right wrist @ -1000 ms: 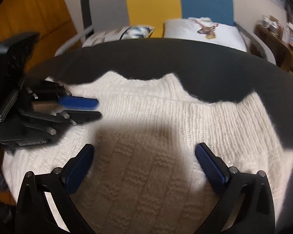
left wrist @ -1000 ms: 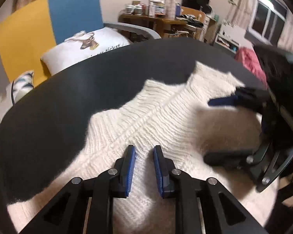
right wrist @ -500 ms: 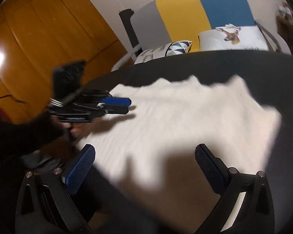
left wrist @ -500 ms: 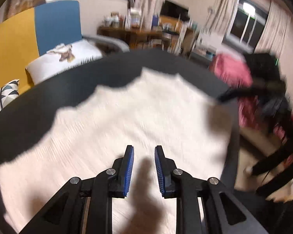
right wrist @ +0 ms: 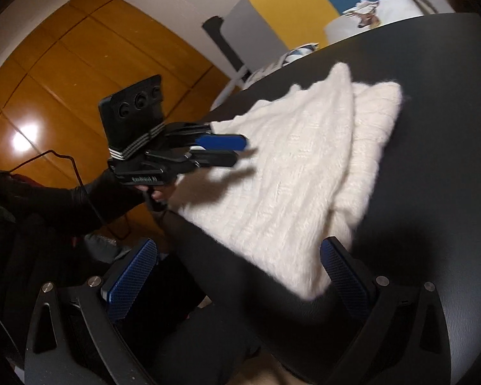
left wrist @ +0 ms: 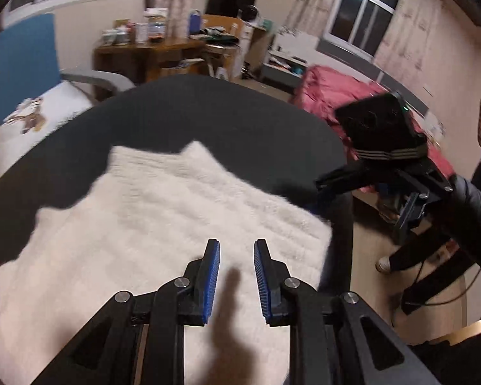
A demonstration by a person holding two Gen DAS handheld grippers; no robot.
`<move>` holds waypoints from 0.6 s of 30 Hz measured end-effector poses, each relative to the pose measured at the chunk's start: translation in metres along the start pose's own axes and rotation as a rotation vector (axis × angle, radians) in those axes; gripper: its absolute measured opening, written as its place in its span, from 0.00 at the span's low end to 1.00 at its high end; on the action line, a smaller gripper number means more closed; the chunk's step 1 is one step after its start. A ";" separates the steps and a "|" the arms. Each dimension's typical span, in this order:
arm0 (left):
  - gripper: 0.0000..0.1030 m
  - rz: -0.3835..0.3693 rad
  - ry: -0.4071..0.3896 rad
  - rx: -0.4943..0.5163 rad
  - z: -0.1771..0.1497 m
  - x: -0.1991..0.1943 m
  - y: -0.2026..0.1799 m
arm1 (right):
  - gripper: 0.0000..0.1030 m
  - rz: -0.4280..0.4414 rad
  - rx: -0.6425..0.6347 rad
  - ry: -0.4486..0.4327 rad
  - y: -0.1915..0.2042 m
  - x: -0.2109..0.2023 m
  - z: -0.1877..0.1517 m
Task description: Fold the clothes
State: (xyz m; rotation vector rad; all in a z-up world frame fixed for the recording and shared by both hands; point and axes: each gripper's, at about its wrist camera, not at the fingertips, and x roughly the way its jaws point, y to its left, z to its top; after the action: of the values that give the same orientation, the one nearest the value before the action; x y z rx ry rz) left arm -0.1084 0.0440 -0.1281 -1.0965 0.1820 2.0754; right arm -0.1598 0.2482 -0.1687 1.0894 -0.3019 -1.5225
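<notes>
A white knit sweater (left wrist: 163,224) lies folded flat on the round black table (left wrist: 189,109). My left gripper (left wrist: 236,244) hovers over the sweater's near part, its blue pads a narrow gap apart with nothing between them. My right gripper (left wrist: 320,189) shows at the right, off the table's rim beside the sweater's corner. In the right wrist view the sweater (right wrist: 288,173) runs up the table (right wrist: 439,134). There my right gripper (right wrist: 239,247) stands wide open and empty at the table's edge, near the sweater's corner. My left gripper (right wrist: 240,149) reaches over the sweater's left edge, held by a hand in a dark sleeve.
A blue and yellow couch with a deer-print pillow (left wrist: 25,118) stands beyond the table. A cluttered wooden desk (left wrist: 163,51) and pink bedding (left wrist: 330,93) lie further off. Orange wardrobe doors (right wrist: 64,73) fill the left of the right wrist view. A person's legs (left wrist: 410,253) stand at the right.
Both grippers have pulled away from the middle of the sweater. The right one swung out past the table's edge; the left one drew back and turned toward the right. Neither holds cloth.
</notes>
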 end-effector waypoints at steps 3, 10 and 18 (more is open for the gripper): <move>0.21 -0.011 0.023 0.025 0.007 0.013 -0.003 | 1.00 0.026 -0.013 0.094 -0.008 0.016 0.008; 0.21 -0.001 0.079 0.089 0.004 0.046 -0.009 | 1.00 0.259 -0.163 0.413 0.025 0.050 0.017; 0.21 -0.011 -0.012 0.029 0.025 0.020 0.004 | 0.99 0.047 -0.153 0.447 0.019 0.037 0.007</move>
State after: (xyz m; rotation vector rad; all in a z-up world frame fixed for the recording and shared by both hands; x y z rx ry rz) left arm -0.1338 0.0639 -0.1281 -1.0651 0.1993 2.0633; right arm -0.1491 0.2076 -0.1681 1.2531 0.0960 -1.1984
